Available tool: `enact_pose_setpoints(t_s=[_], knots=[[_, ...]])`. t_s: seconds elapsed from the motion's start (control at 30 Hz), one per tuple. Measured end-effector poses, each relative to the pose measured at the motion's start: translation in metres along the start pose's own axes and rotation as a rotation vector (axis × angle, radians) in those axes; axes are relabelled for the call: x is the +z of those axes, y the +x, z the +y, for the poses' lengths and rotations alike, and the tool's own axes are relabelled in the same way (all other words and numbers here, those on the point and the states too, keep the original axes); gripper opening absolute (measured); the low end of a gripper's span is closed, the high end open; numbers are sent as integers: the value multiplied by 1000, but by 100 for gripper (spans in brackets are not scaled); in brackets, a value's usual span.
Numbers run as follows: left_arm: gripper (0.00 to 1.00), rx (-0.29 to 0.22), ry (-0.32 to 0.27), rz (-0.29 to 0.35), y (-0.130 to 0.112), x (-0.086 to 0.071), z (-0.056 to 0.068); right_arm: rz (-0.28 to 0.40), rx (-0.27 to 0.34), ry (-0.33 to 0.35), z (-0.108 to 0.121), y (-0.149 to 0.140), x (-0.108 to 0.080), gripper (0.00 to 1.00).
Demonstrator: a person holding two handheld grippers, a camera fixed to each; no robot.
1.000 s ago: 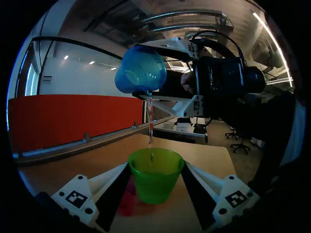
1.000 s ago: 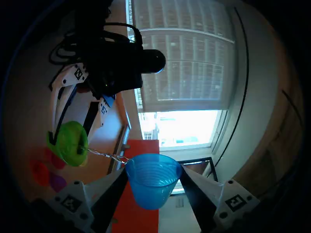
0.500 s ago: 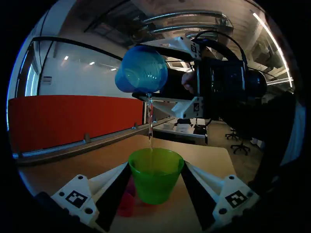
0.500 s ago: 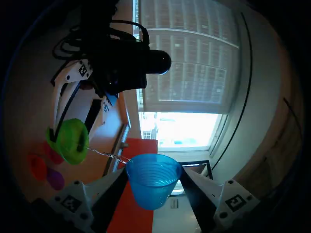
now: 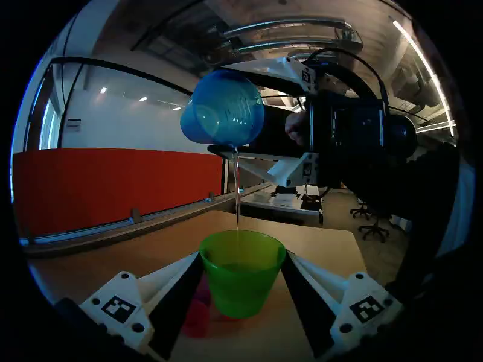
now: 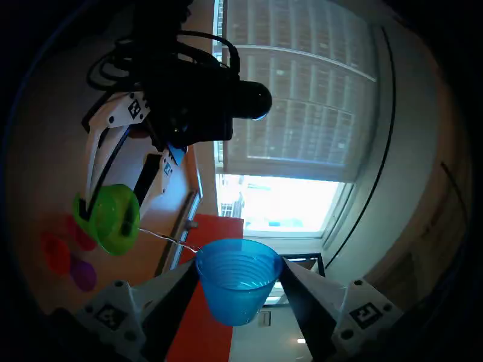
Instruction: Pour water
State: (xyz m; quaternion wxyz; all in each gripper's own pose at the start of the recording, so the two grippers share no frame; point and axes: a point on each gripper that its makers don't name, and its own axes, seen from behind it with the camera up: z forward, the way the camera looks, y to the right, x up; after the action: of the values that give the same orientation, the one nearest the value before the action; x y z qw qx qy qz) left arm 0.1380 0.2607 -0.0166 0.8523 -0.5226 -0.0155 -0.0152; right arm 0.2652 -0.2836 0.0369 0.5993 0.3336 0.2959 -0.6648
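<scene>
Tabletop (image 5: 145, 253) at left, wooden, with a red partition (image 5: 115, 181) behind it. At centre, your left tongs (image 5: 241, 260) pinch a green cup (image 5: 241, 292), upright over the tabletop. A thin stream of water (image 5: 236, 193) falls into it from the tilted blue cup (image 5: 222, 111) directly above. Your right tongs (image 6: 238, 273) pinch that blue cup, and their body extends off to the right.

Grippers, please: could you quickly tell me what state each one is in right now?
Left gripper: shut on the green cup, held upright.
Right gripper: shut on the tilted blue cup, pouring a thin water stream into the green cup.
</scene>
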Motion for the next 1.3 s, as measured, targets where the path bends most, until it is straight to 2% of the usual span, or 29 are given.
enact_pose_setpoints(t_s=[0.3,0.57,0.7,0.9,1.3], knots=[[87,1,-2,5,3,1,1,2,-7,2,0,6,-2,93],[87,0,2,4,2,0,0,8,27,-7,2,5,-3,92],[87,1,5,3,2,0,-1,12,69,-14,3,3,-3,92],[87,4,6,3,3,0,-1,13,206,-30,1,-7,-4,93],[87,9,13,-6,4,0,-2,33,628,-46,-12,-19,-14,93]])
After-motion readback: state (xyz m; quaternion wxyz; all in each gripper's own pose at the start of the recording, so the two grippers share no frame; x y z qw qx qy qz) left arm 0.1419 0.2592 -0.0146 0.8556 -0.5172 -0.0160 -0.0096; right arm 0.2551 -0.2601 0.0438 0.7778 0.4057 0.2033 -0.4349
